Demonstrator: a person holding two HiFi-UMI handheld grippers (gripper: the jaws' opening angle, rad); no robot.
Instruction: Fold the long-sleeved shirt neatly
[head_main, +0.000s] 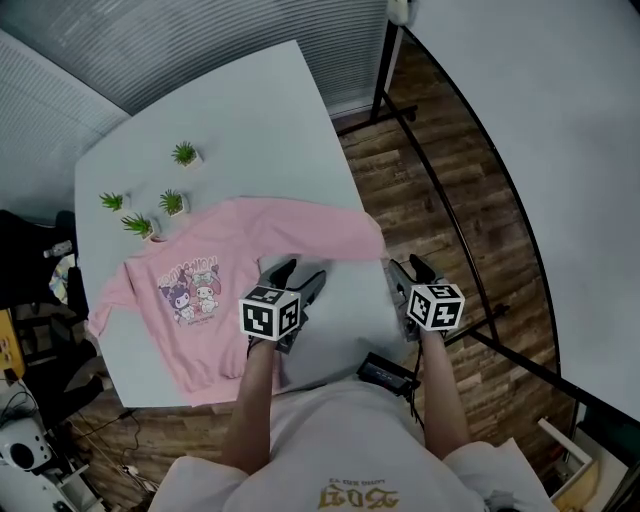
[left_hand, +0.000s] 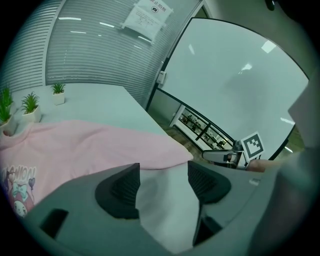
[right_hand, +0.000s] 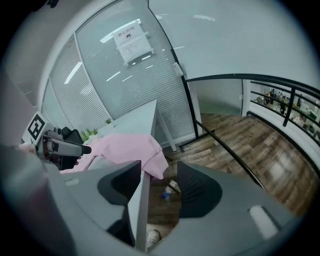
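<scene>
Shirt position: The pink shirt (head_main: 230, 290) lies flat and print side up on the worktop (head_main: 260, 130), with its neck end beside the 4 potted plants (head_main: 172, 202).
Sleeve: 1 sleeve (right_hand: 135, 150) runs to the worktop's right edge, and its end droops over that edge.
Left tool (left_hand: 162, 185): Your jaws stand apart and grip nothing. Only bare worktop shows between them, and the shirt's edge is just beyond the tips.
Right tool (right_hand: 152, 187): Your jaws stand apart and are empty. The worktop's edge lines up between them, and the hanging sleeve is a little ahead.
Stage: In my judgement no fold has been made yet, and both tools are lining up for a first pick.
Risk 1: If you close the right tool where it is, it would likely bite the worktop's edge and miss the cloth.
Risk 2: If you pinch only the drooping cuff, the sleeve may slide further off and drag the body askew.
Risk 3: If the left tool pinches 1 layer, the back layer would probably stay down and the fold would wrinkle.
Risk 4: If you sweep the cloth towards the neck end, it could knock over the plants.
</scene>
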